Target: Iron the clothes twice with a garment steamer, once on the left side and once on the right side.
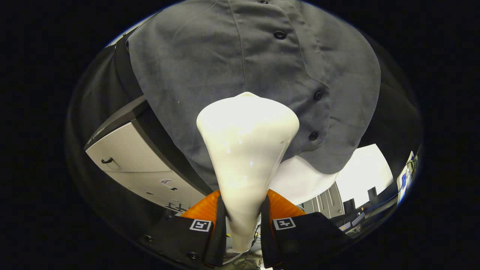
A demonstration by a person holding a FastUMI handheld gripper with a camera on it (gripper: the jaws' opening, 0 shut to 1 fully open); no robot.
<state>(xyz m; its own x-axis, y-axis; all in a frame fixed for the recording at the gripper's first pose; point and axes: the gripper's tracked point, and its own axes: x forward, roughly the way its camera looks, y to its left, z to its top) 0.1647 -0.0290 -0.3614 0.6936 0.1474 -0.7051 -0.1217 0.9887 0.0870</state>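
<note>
The gripper (243, 213) had its two fingers pressed tight on the thin neck of the white garment steamer (245, 150), one finger on each side. Each finger carried a small square tag with a black-and-white block pattern on it. The tags had no words that could be read. The bottom end of the steamer's neck was hidden down between the fingers.

From the fingers the steamer grew wider toward 12 o'clock and ended in a broad round head. The front face of that head pointed away, so its steam holes could not be seen. The head sat up against the grey shirt (210, 75); whether it really touched the cloth was hard to tell.

The shirt hung just beyond the steamer and spread from 9 o'clock round to 3 o'clock. A row of dark buttons (279, 35) ran down it at about 1 o'clock from the steamer's head. The top of the shirt was cut off, and no label showed on it.

At 8 o'clock from the steamer stood a pale cabinet (131, 161) with a small dark handle. It had little dark marks on it, too small to read. At 4 o'clock lay some blurry things that were too far and too small to make out.
</note>
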